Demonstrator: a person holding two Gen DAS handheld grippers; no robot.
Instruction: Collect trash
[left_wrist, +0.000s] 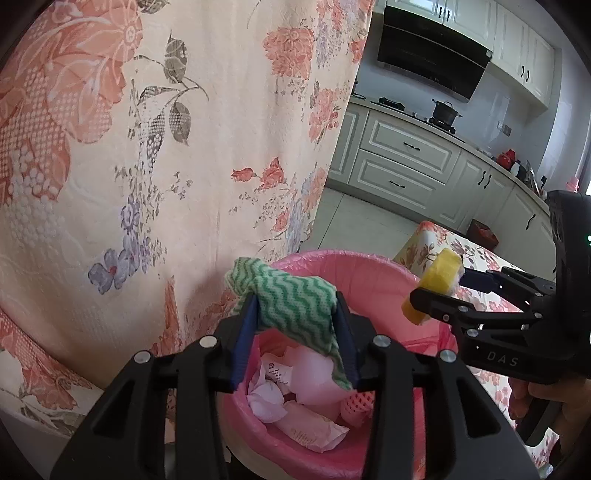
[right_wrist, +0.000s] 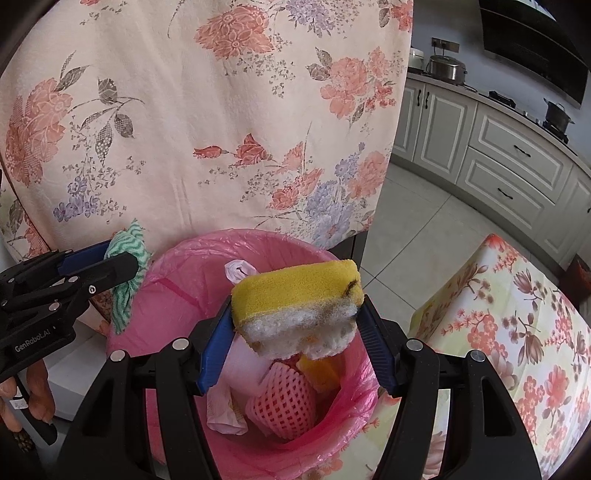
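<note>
Your right gripper (right_wrist: 295, 317) is clamped on a yellow sponge (right_wrist: 295, 291), its long axis running straight across from one pad to the other, yellow face up and the white scrub side tipped toward you, right over the open bin (right_wrist: 192, 254) lined with a pink bag. Your left gripper (left_wrist: 295, 325) pinches a green wavy-striped cloth (left_wrist: 291, 299) that bridges its pads and droops off the right one, above the bin's near left rim. Paper wrappers and a pink foam net (right_wrist: 284, 410) lie inside.
</note>
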